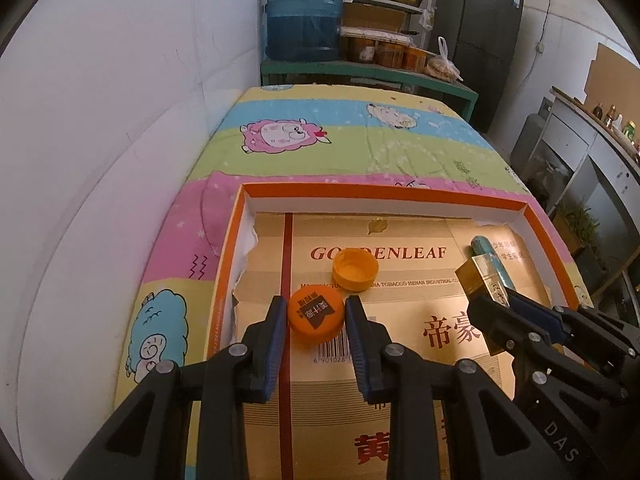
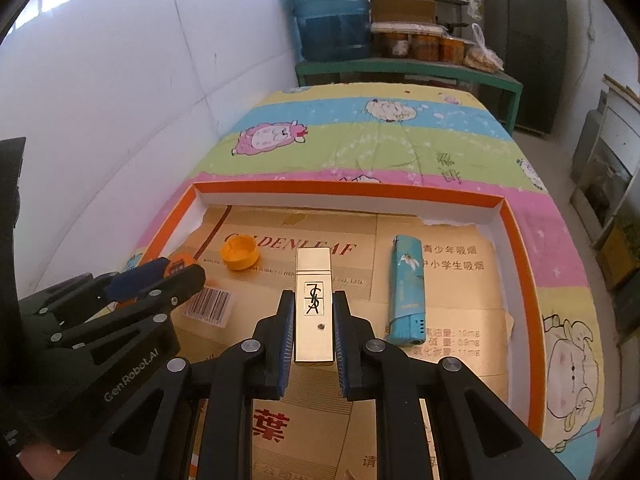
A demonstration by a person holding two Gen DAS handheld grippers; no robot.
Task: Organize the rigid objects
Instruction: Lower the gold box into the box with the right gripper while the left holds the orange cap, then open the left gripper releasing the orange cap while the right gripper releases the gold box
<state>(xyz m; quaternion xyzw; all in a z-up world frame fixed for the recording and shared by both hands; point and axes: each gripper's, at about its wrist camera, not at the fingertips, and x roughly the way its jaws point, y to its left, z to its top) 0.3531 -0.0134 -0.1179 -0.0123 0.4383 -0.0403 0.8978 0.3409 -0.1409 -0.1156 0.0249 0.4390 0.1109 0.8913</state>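
The left gripper (image 1: pixel 316 316) reaches forward and low over the cardboard liner (image 1: pixel 400 352) of the orange-rimmed tray (image 1: pixel 384 194), its fingers spread on either side of an orange cap (image 1: pixel 315 319) that lies printed side up — a narrow gap shows at each pad. The right gripper (image 2: pixel 314 312) comes in beside it, level, pinching a gold rectangular case (image 2: pixel 314 308) lengthwise between its blue pads. A second orange cap (image 1: pixel 355 270), hollow side up, lies just beyond the first. A teal lighter (image 2: pixel 406 290) lies right of the case — near, not touching. The tray's white walls (image 2: pixel 352 202) bound the far side, with bare cardboard between.
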